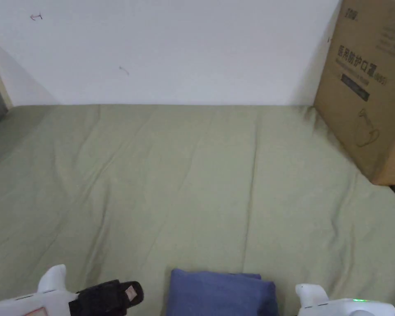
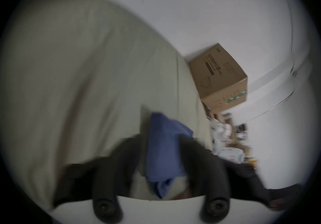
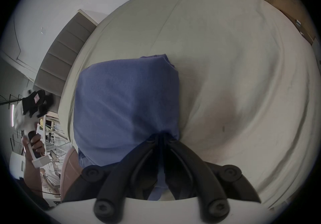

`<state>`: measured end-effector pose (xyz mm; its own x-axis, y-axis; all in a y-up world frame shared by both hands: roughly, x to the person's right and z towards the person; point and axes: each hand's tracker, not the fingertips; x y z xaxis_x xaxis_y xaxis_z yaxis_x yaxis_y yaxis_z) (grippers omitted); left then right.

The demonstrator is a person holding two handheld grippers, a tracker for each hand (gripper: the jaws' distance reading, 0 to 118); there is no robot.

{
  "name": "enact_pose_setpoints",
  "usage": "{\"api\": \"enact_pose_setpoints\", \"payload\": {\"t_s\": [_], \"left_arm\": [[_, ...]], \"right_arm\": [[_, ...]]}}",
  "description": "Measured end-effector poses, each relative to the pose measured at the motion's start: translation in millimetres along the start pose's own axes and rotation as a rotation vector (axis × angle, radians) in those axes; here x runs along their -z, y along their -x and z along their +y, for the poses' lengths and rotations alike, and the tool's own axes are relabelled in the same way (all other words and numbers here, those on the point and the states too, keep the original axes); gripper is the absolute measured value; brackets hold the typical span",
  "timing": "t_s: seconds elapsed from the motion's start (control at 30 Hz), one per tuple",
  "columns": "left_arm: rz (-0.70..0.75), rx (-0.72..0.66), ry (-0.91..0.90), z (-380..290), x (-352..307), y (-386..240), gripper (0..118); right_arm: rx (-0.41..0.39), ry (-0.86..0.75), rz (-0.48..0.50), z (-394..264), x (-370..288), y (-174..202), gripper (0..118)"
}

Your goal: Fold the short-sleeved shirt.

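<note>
Blue short-sleeved shirt (image 1: 221,292) lies folded into a compact rectangle on the bed (image 1: 192,185), at the near edge of the olive-green sheet in head view, between the 2 grippers. Right gripper (image 3: 162,136): its 2 black fingers (image 3: 175,149) are pressed together, pinching a bunched edge of the shirt (image 3: 125,106), cloth gathers into creases at the tips; the rest of the fold spreads out flat on the sheet beyond. In head view only its white body (image 1: 340,304) is seen at the bottom right, just beside the shirt. Left gripper (image 1: 128,293) sits bottom left in head view, apart from the shirt, black tip pointing toward it. In its own view the picture is motion-blurred; the dark fingers (image 2: 199,158) stand spread with the blue cloth (image 2: 163,149) seen in the gap between them, contact cannot be told. Right gripper view also catches the left gripper (image 3: 35,102) farther off, held by a hand (image 3: 34,144), clear of the bed edge. Cardboard box (image 1: 367,86) stands at the far right of the bed against the white wall (image 1: 172,49).
</note>
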<state>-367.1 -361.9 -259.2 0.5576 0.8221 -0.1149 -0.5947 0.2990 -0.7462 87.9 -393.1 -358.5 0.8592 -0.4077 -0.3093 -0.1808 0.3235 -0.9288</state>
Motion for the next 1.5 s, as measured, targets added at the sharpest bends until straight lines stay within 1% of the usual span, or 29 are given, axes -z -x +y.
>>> {"api": "enact_pose_setpoints", "payload": {"t_s": [0.03,0.07,0.1,0.17,0.2,0.27,0.37,0.43,0.47,0.5,0.53,0.57,0.6,0.63,0.7,0.73,0.77,0.83,0.9,0.97,1.0,1.07,1.1,1.17,1.2,1.33,1.37,1.43,1.5], "left_arm": [[-0.068,-0.051,0.074,1,17,17,112],[-0.108,-0.086,0.139,1,31,29,114],[-0.160,-0.131,0.147,0,44,42,114],[-0.200,-0.223,0.229,-3,76,60,114],[-0.226,-0.233,0.265,-5,87,64,114],[-0.400,-0.184,0.316,-4,107,58,114],[-0.401,-0.146,0.431,-12,153,38,114],[-0.433,-0.077,0.432,-15,171,29,114],[-0.436,-0.046,0.407,-16,173,28,111],[-0.414,-0.029,0.370,-15,171,31,93],[-0.324,-0.021,0.325,-16,169,38,57],[-0.156,0.010,0.304,-18,169,49,18],[-0.154,-0.005,0.314,-23,169,52,15],[-0.286,-0.047,0.292,-23,163,45,15],[-0.160,0.043,0.312,-21,158,22,16],[-0.142,0.065,0.307,-21,152,12,16],[-0.153,0.094,0.315,-19,143,2,16],[-0.149,0.161,0.299,-9,121,-13,16],[-0.070,0.239,0.278,3,90,-29,16],[0.049,0.311,0.250,22,55,-35,15],[0.099,0.334,0.235,31,34,-34,15],[0.176,0.312,0.205,52,-8,-21,16],[0.209,0.306,0.193,65,-25,-11,16],[0.333,0.314,0.161,87,-65,8,16],[0.399,0.321,0.155,95,-79,17,16],[0.791,0.337,0.093,135,-127,48,16],[0.867,0.389,0.106,145,-130,54,16],[0.980,0.495,0.137,157,-134,62,16],[1.035,0.556,0.158,167,-133,71,16]], "right_arm": [[-0.003,-0.003,-0.003,-1,0,0,6],[-0.003,-0.006,-0.004,-2,0,1,6],[0.001,-0.010,-0.004,-3,-1,1,6],[0.005,-0.012,0.002,-3,-1,0,6],[0.004,-0.009,0.006,-2,-3,-1,6],[0.008,0.003,0.019,0,-2,-4,6],[0.045,0.009,0.041,1,-1,-10,6],[0.068,0.004,0.057,-1,-1,-13,6],[0.080,-0.001,0.066,-2,-1,-15,6],[0.093,-0.006,0.073,-3,-2,-17,6],[0.109,-0.012,0.081,-5,-2,-18,6],[0.127,-0.019,0.093,-7,-3,-20,6],[0.142,-0.024,0.107,-7,-3,-22,6],[0.161,-0.026,0.108,-8,-3,-22,6],[0.205,-0.027,0.105,-9,-8,-21,6],[0.243,-0.027,0.092,-8,-13,-18,6],[0.251,-0.036,0.084,-8,-21,-14,6],[0.240,-0.069,0.074,-10,-39,-6,6],[0.174,-0.130,0.087,-10,-62,7,6],[0.085,-0.165,0.071,-12,-83,22,6],[0.034,-0.187,0.049,-14,-95,31,6],[-0.056,-0.229,0.004,-20,-113,46,6],[-0.082,-0.243,-0.011,-22,-119,51,6],[-0.121,-0.252,-0.025,-26,-131,69,6],[-0.127,-0.251,-0.028,-27,-134,73,6],[-0.155,-0.239,-0.045,-30,-139,87,6],[-0.157,-0.230,-0.048,-29,-138,90,6],[-0.156,-0.218,-0.049,-27,-137,93,6],[-0.140,-0.205,-0.047,-25,-134,97,6]]}}
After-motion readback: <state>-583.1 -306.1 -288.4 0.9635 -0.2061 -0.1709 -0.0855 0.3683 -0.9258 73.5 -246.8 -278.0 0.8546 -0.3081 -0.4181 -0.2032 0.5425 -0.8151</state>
